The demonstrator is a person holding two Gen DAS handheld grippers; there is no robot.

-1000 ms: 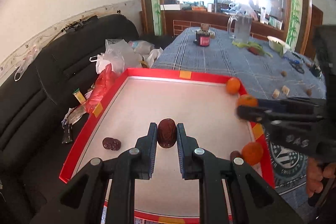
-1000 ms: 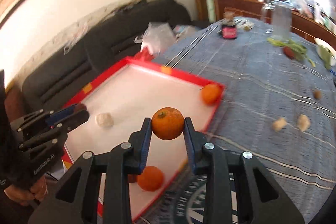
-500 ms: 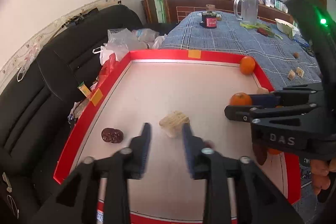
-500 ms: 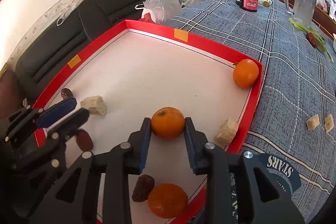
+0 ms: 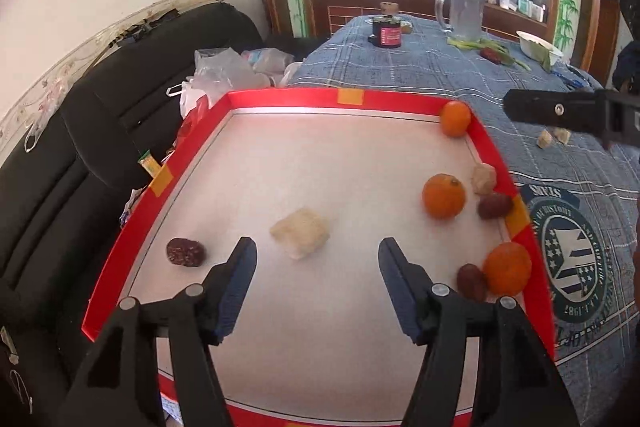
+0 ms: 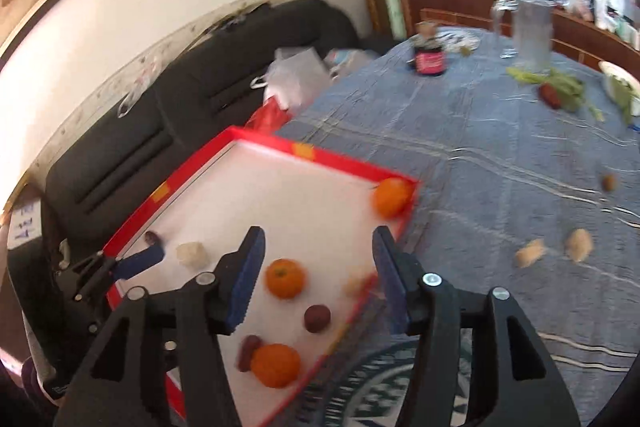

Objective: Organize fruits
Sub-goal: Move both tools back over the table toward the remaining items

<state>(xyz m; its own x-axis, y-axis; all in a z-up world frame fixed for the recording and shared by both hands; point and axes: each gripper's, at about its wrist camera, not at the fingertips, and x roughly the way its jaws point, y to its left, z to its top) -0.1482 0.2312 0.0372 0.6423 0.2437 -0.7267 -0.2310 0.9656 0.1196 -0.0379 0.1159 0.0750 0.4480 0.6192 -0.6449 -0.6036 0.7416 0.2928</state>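
Red-rimmed tray [image 5: 404,98] w/ white floor sits at the near left end of the worktop [image 5: 440,67], which has a blue plaid cloth. Black sofa [image 5: 100,115] runs along the tray's left side, plastic bags [image 5: 224,75] piled just past the tray's far left corner.

Left claw [image 5: 316,259] hangs over the tray's near part, jaws opening, nothing between them. Pale chunk [image 5: 300,233] lies just beyond the gap, free of both fingers. Dark wrinkled date [image 5: 186,251] lies near the left rim, just left of the left finger.

Right claw [image 6: 318,259] is over the tray's near right part, jaws opening, nothing pinched; view is blurred. Middle orange [image 5: 444,195] rests on the tray floor below and beyond the gap, clear of the pads.

Right side of the tray is crowded: far orange [image 5: 455,118] in the far right corner touching the rim, a 2nd pale chunk [image 5: 483,178] and a brown date [image 5: 494,205] against the right rim, near orange [image 5: 507,269] w/ another date [image 5: 472,281] touching it.

Tray centre and far left are bare floor, so open room lies there.

On the cloth right of the tray: two pale pieces [image 6: 552,251] well apart from the rim, one small brown bit [image 6: 609,183] farther off. Far end holds a dark jar [image 5: 386,35], clear pitcher [image 5: 464,13], greens [image 5: 492,47], white bowl [image 5: 538,45]
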